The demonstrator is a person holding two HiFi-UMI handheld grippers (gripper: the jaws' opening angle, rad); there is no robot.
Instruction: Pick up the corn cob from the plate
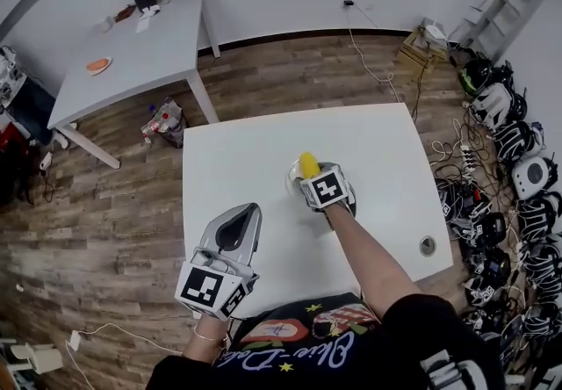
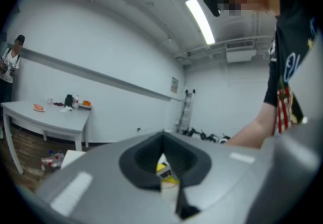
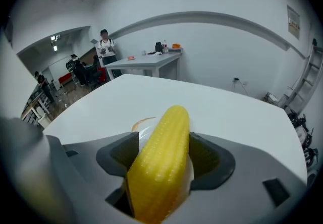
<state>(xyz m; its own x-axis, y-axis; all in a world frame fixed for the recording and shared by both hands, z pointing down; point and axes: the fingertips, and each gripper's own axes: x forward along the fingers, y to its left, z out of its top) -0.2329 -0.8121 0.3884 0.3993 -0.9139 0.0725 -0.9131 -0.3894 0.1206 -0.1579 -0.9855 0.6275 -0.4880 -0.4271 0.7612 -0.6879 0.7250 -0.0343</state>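
Note:
A yellow corn cob (image 1: 308, 164) lies on a small white plate (image 1: 292, 179) in the middle of the white table (image 1: 246, 151). My right gripper (image 1: 310, 172) points down over it, jaws spread wide on either side of the cob. In the right gripper view the corn cob (image 3: 161, 162) fills the space between the jaws, and a sliver of plate (image 3: 144, 126) shows at its left. My left gripper (image 1: 241, 214) hovers level over the table's near left part, jaws together and empty. A bit of the yellow corn cob (image 2: 165, 171) shows beyond the left gripper (image 2: 164, 142).
A small round fitting (image 1: 428, 246) sits in the table's near right corner. A second white table (image 1: 132, 54) with an orange dish (image 1: 98, 65) stands at the far left. Helmets and cables (image 1: 509, 169) line the right wall. People (image 3: 105, 46) stand far off.

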